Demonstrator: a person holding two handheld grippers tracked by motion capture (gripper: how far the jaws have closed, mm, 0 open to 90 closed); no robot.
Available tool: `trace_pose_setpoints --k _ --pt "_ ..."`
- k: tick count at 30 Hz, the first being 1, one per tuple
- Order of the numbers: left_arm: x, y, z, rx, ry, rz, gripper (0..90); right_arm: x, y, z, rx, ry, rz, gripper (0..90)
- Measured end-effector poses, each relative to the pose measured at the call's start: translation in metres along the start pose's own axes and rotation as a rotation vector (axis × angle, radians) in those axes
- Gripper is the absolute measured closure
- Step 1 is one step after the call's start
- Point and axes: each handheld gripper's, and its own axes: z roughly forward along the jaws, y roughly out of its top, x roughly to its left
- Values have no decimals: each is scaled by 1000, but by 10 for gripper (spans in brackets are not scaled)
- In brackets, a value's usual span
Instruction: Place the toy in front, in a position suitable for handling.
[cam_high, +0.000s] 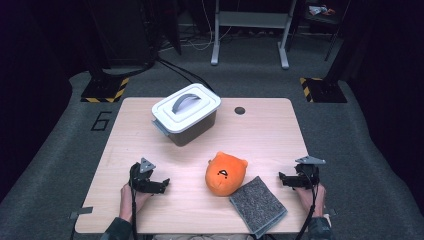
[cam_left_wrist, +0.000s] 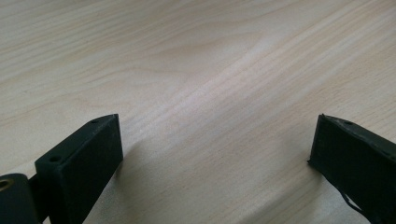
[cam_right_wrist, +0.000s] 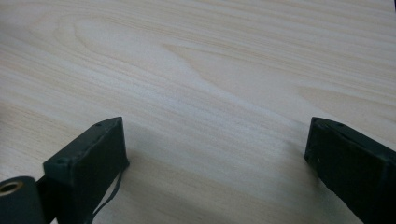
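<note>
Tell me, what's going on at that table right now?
Left claw open, holding nothing. Right claw open, holding nothing. Orange plush toy lies between them, beside grey cloth. Lidded box behind; nothing blocking.

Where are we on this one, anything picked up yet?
Nothing looks done: the lidded box is closed, and the orange plush and grey cloth lie on the table. In hand: nothing. The left gripper and right gripper are open and empty. All handling remains.
</note>
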Motion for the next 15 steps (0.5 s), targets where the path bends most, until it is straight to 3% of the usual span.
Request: trace_pose_setpoints --k 7,11,15 --pt "0 0 0 3 -10 -9 10 7 2 -10 18 76 22 54" --pt "0 -1 0 7 -3 -8 10 25 3 -24 15 102 -14 59" --pt "0 -1 -1 10 2 -9 12 38 1 -40 -3 138 -14 64"
